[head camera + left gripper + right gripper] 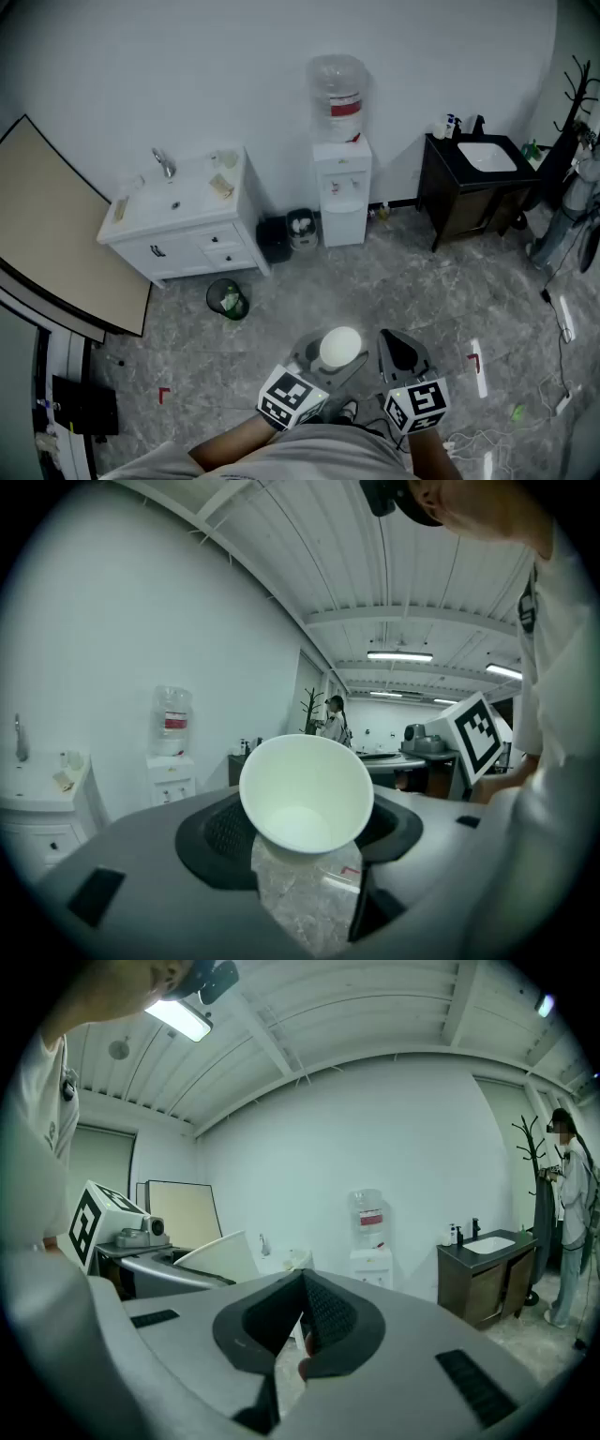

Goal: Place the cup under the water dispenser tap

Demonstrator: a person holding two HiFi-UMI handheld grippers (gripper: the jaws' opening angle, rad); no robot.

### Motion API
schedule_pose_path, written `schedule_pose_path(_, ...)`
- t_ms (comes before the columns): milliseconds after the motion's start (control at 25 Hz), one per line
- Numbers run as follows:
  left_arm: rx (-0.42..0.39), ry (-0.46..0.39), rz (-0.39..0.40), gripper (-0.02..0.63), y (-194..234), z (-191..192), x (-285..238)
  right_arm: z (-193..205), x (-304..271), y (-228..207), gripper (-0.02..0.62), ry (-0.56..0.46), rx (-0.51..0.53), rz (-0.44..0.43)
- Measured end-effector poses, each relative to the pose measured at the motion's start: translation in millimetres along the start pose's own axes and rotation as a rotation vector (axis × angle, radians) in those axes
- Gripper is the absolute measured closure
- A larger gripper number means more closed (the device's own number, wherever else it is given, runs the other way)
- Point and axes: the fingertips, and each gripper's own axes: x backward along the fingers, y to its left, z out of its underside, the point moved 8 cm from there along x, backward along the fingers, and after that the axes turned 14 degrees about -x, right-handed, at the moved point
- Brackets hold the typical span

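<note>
My left gripper [321, 364] clamps a white paper cup [305, 794], tilted, its mouth towards the gripper's camera. My right gripper [300, 1330], jaws together and empty, sits just beside it. The white bottled water dispenser [342, 192] stands far off against the wall.

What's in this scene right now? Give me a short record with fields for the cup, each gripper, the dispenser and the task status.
cup: white paper, empty, mouth facing the left gripper view's camera
left gripper: jaws closed on the cup
right gripper: jaws together, nothing in them
water dispenser: against the far wall, between the white sink cabinet and the dark sink cabinet
task status: cup not yet at the water dispenser, with bare floor between them
</note>
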Motion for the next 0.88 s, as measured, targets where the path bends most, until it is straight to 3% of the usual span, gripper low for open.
schedule_pose_path(520, -0.01, 0.01, 0.003, 0.328, -3.9, -0.8, -20.2, -6.2, 0.6, -14.0, 0.58, 0.01, 0.001, -0.056)
schedule_pose_path(880, -0.011, 0.023, -0.046, 0.328, 0.5, 2.4, -43.5, -5.8, -2.4, -38.5, 0.58, 0.007, -0.012, -0.089)
